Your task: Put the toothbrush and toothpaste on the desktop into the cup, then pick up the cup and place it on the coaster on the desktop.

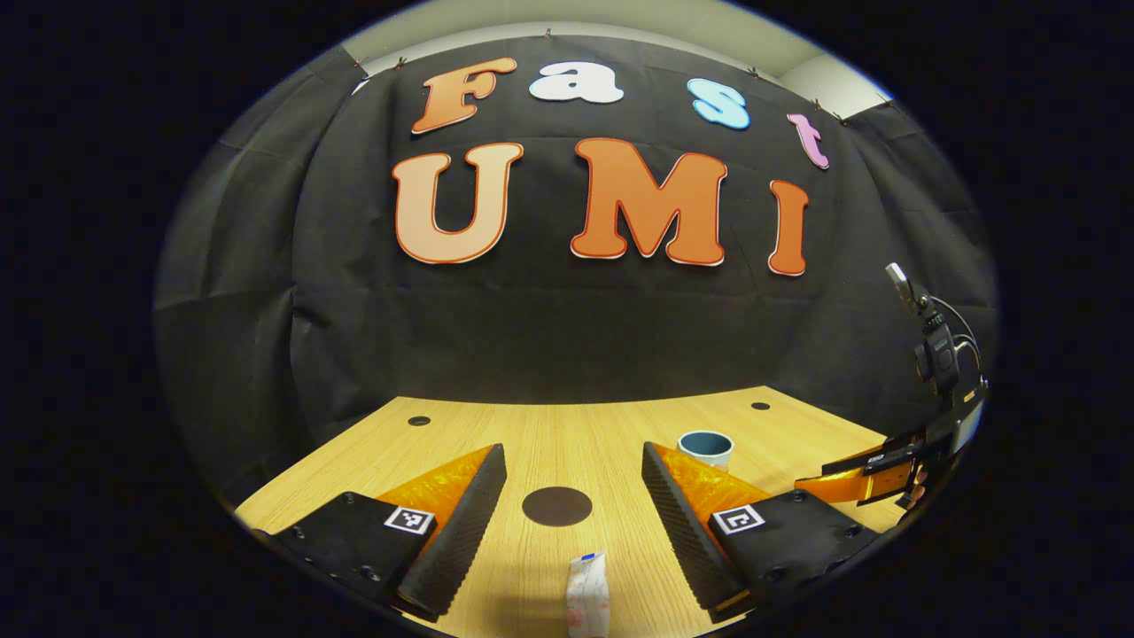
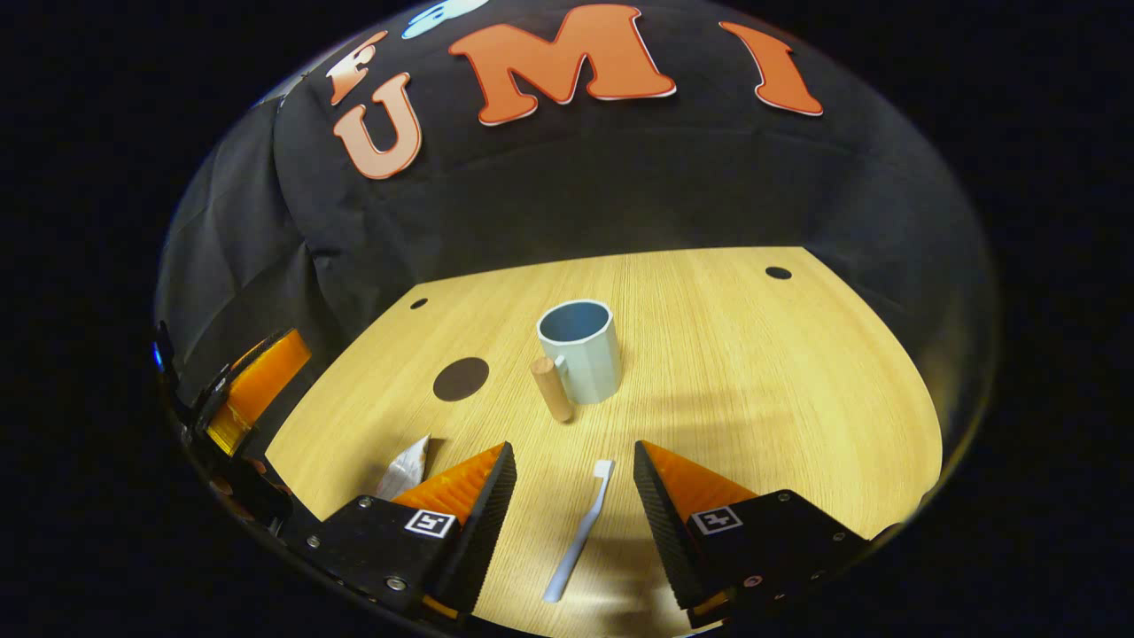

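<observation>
In the left gripper view my left gripper [image 1: 574,483] is open above the wooden desktop. A white toothpaste tube [image 1: 587,595] lies between its fingers, near the bottom edge. The dark round coaster [image 1: 556,506] lies just beyond it, and the pale blue cup [image 1: 706,448] stands farther back right. In the right gripper view my right gripper [image 2: 571,478] is open, and a light blue toothbrush [image 2: 580,532] lies flat between its fingers. Farther ahead stands the cup [image 2: 580,350] with a wooden handle [image 2: 553,389]. The coaster [image 2: 461,378] and the toothpaste [image 2: 403,468] lie to its left.
The wooden desktop [image 2: 753,399] ends at the black cloth wall behind. Small dark holes [image 2: 778,273] sit near its back corners. The other gripper [image 1: 895,465] appears at the right edge of the left gripper view, and the other gripper [image 2: 244,390] at the left edge of the right gripper view.
</observation>
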`<state>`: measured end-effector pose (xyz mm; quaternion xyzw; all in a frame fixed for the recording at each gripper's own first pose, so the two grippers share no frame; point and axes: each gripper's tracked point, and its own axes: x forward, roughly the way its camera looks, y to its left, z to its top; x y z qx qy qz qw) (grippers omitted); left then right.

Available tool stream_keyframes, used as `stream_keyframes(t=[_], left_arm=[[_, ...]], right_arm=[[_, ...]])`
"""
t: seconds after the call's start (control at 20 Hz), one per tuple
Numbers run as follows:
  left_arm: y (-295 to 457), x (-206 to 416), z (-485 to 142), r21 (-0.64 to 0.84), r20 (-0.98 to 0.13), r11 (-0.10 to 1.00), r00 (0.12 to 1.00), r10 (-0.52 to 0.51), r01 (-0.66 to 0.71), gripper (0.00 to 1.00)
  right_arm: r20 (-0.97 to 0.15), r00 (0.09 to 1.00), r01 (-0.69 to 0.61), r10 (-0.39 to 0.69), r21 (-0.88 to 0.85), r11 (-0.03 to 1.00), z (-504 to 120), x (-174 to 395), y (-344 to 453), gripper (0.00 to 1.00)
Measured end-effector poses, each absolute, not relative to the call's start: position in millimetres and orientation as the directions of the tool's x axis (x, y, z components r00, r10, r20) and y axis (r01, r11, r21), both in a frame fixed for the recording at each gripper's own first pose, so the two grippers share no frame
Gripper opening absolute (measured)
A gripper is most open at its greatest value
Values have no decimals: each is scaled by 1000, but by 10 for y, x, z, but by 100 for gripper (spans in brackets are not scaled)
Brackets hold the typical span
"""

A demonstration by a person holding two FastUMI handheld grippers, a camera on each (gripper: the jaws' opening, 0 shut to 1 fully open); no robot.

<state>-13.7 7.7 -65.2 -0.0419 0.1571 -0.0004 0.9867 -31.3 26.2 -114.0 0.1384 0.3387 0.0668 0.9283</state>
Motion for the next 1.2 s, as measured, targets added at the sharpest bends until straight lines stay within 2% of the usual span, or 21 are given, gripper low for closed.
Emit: stream_keyframes(t=[0.25,0.4,0.7,0.85,0.95,1.0,1.05,1.15,1.2], left_arm=[[139,-137,-806,-87,-383,996,923,-34,1,98],[174,-131,-925,-85,-434,996,900,-37,0,98],[166,-178,-1203,-101,-539,995,840,-62,8,98],[157,-217,-1357,-122,-590,993,804,-76,4,98],[136,-248,-1450,-110,-613,994,786,-78,12,98],[107,-274,-1482,-114,-624,993,776,-91,24,98],[71,-300,-1516,-115,-635,993,766,-100,34,98],[39,-311,-1549,-106,-646,993,757,-101,42,98],[32,-309,-1549,-100,-651,994,753,-99,44,98]], right_arm=[[-730,628,-38,268,315,948,-1390,-424,435,76],[-781,585,-18,219,257,966,-1526,-463,401,72],[-848,499,31,177,222,975,-1768,-501,417,72],[-873,448,47,191,236,971,-1881,-587,534,72],[-887,415,51,203,245,968,-1928,-647,605,63],[-893,402,46,200,238,970,-1958,-654,621,65],[-900,388,43,197,231,972,-1990,-677,627,58],[-915,360,42,180,209,977,-2041,-701,635,58],[-921,351,49,166,195,980,-2072,-713,619,52]])
